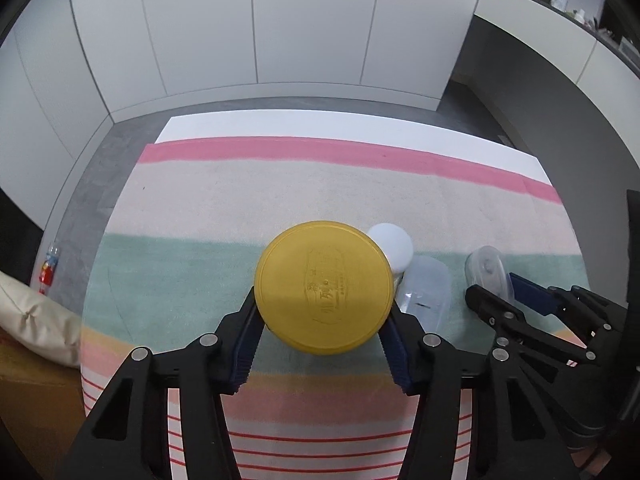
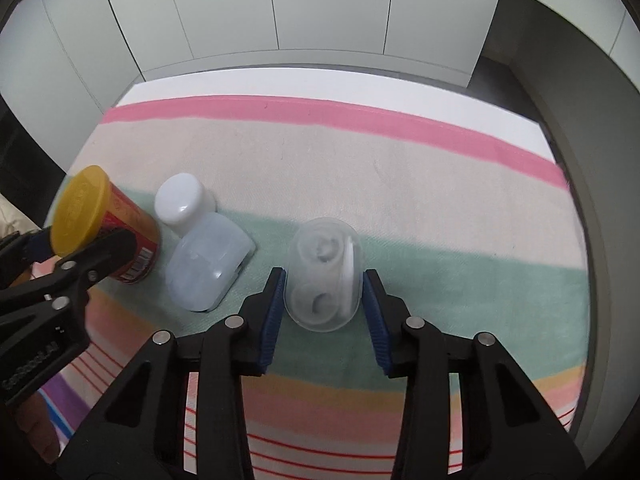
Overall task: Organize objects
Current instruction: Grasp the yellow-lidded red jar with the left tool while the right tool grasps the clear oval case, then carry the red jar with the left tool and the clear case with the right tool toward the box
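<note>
Jar (image 1: 324, 286) btwn left tool (image 1: 322, 330) pads; clear case (image 2: 324, 276) btwn right tool (image 2: 324, 312).

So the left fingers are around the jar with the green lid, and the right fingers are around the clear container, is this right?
Not quite: the lid is yellow, not green, as the left wrist view shows. The rest holds: the left fingers are around that jar, and the right fingers are around the clear container.
</note>
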{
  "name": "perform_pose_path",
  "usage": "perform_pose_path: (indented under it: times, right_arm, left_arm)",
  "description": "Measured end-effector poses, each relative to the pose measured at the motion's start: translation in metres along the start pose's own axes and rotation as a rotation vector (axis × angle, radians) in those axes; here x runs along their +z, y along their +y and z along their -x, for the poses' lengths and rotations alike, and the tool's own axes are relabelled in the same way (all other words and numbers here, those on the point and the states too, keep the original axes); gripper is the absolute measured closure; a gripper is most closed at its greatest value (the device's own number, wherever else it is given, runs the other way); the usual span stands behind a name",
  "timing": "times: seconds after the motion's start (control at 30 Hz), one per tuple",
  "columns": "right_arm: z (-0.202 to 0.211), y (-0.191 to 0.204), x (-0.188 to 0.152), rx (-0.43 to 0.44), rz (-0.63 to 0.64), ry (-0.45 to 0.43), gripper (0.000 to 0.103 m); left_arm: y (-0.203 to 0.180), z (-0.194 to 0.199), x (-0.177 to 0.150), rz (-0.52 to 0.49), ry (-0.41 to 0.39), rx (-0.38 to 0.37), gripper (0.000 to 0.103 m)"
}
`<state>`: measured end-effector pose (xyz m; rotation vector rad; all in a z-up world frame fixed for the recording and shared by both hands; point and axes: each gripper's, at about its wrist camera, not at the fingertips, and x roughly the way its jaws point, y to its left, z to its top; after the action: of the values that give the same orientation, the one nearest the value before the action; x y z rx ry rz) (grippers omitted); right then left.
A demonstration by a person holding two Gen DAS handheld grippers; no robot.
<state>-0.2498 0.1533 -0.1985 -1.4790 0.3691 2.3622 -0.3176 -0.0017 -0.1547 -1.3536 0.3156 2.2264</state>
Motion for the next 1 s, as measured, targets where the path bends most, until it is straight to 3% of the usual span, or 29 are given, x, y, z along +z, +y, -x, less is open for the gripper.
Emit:
perform_pose_path:
  times: [0.2, 0.5, 0.63, 1.0]
  right_arm:
    - [0.024, -0.005, -0.008, 0.002, -0.011, -0.008, 0.063]
    - [0.113, -0.013, -0.031, -0.032, -0.024, -0.081, 0.063]
    - [0.151, -0.018, -0.049, -0.01, -0.025, -0.075, 0.063]
    - [0.238, -0.017, -0.102, 0.059, 0.031, -0.135, 0.063]
  left_arm:
    - [0.001, 0.022, -0.002, -0.007, -0.007, -0.01, 0.049]
    - [-0.002, 0.113, -0.01, -0.022, -0.077, -0.015, 0.049]
    - [-0.005, 0.156, -0.027, -0.008, -0.099, 0.006, 0.049]
    - [-0.012, 0.227, -0.089, 0.022, -0.127, 0.004, 0.049]
